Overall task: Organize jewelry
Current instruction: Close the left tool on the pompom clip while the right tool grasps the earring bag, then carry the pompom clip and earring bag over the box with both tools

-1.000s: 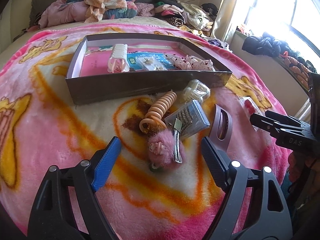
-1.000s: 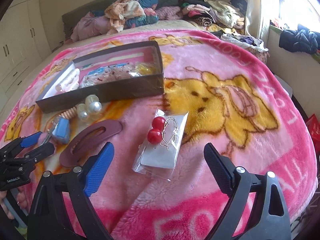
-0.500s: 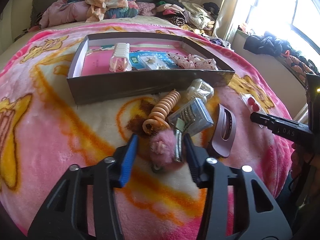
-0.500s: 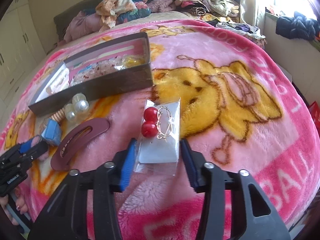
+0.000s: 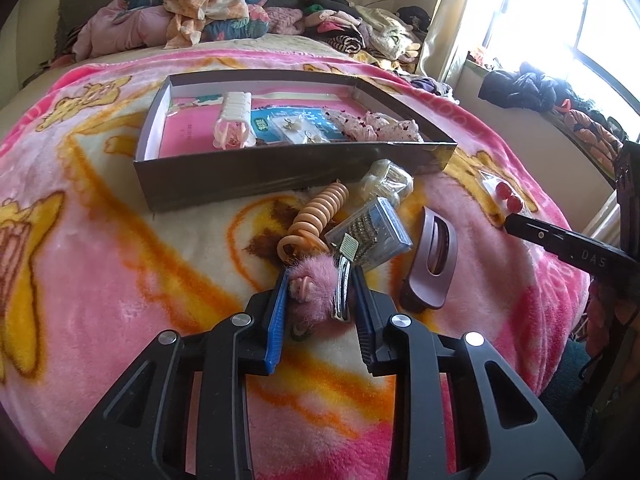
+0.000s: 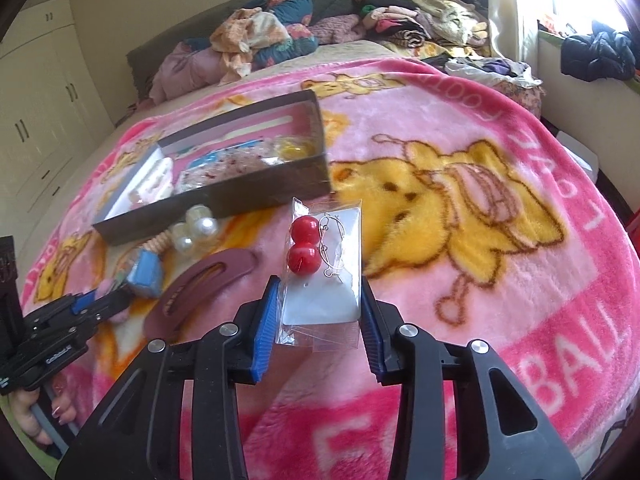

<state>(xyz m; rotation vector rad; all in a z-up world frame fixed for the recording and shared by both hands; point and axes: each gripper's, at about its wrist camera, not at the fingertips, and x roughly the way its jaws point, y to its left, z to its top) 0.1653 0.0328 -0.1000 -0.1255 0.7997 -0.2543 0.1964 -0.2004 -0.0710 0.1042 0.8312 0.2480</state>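
My left gripper (image 5: 320, 280) is shut on a pink fluffy hair clip (image 5: 314, 286) with a silver metal clip, lying on the blanket. My right gripper (image 6: 319, 286) is shut on a clear packet of red ball earrings (image 6: 320, 280), which also shows in the left wrist view (image 5: 506, 196). A dark open box (image 5: 280, 176) holds a white claw clip (image 5: 236, 124), a blue card and other pieces; it also shows in the right wrist view (image 6: 260, 196). The left gripper appears in the right wrist view (image 6: 104, 304).
In front of the box lie an orange spiral hair tie (image 5: 316, 216), a packet of rhinestone pieces (image 5: 368, 236), a maroon oval hair clip (image 5: 430, 256) and a packet of pearl beads (image 6: 196, 228). Piled clothes (image 5: 208, 12) sit at the bed's head. The bed edge drops off at right.
Both grippers moved forward and closed: the left one onto the pink fluffy clip, the right one onto the red earring packet.
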